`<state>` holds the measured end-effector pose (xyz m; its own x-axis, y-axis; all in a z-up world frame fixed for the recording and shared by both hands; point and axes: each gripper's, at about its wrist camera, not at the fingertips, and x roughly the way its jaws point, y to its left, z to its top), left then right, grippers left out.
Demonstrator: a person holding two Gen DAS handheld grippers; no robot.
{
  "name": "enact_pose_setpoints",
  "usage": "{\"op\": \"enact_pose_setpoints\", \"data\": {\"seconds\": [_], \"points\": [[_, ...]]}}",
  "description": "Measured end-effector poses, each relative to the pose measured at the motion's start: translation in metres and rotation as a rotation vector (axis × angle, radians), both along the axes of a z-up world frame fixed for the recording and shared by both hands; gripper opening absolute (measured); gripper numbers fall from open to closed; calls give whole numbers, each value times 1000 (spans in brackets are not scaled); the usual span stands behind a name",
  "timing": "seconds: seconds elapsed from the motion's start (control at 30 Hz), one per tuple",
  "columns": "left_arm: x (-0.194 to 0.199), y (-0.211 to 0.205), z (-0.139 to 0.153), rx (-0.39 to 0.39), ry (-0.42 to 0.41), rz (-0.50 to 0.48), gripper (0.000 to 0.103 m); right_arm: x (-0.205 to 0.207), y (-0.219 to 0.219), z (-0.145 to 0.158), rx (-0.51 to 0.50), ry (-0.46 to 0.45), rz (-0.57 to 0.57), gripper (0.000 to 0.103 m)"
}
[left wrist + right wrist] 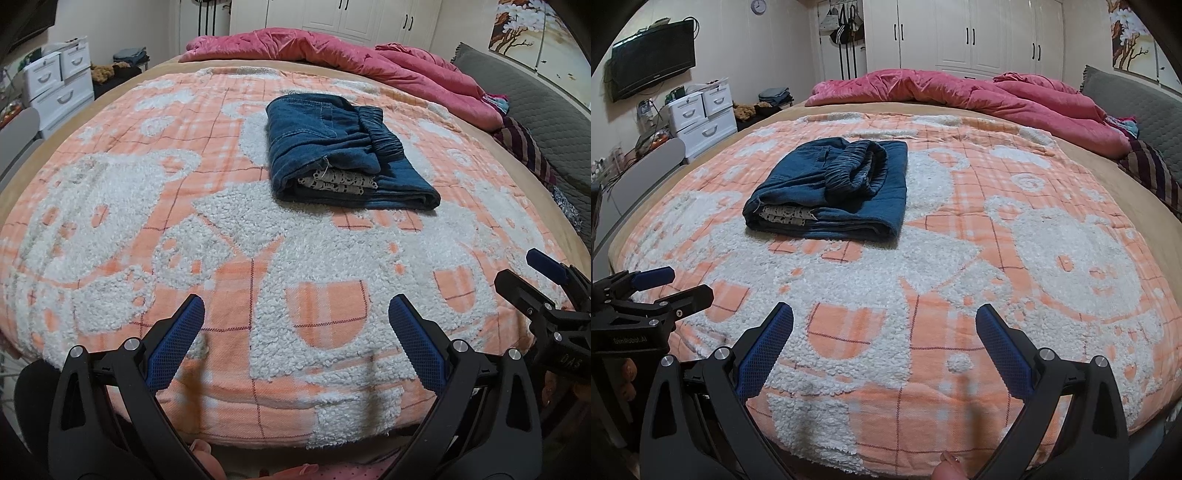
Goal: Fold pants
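Blue denim pants (343,151) lie folded into a compact stack on the orange-and-white blanket (184,221), with the elastic waistband on top and a patterned lining showing at the near edge. In the right wrist view the same pants (834,188) sit left of centre. My left gripper (295,314) hovers over the blanket's near edge, open and holding nothing, well short of the pants. My right gripper (884,321) is open too, empty, at the near edge. Each gripper shows in the other's view: the right gripper (532,280) at right, the left gripper (676,284) at left.
A crumpled pink quilt (960,92) lies across the far end of the bed. A grey headboard cushion (1137,107) and striped cloth (1152,173) are at right. White drawers (705,114), a wall television (653,70) and wardrobes (971,33) stand beyond.
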<state>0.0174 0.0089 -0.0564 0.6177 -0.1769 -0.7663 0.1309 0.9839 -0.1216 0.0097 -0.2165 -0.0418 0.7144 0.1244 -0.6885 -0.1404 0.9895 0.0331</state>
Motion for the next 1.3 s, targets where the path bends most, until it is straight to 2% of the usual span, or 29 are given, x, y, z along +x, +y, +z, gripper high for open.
{"op": "enact_pose_setpoints", "data": {"seconds": [0.8,1.0,1.07,1.17,1.2,1.3], "points": [[0,5,1,1,-8,21,94,1,-3,0,-3,6,-4,99],[6,20,15,-18,-57,55,94,8,-10,-3,-4,16,-15,99],[20,33,21,6,-61,106,94,14,-16,-4,-10,20,-24,99],[57,66,21,3,-10,181,94,25,-32,-4,-45,18,-52,99],[70,76,20,21,6,206,94,30,-41,-3,-60,14,-63,99],[118,116,11,143,27,300,94,50,-80,-3,-107,11,-142,99]]}}
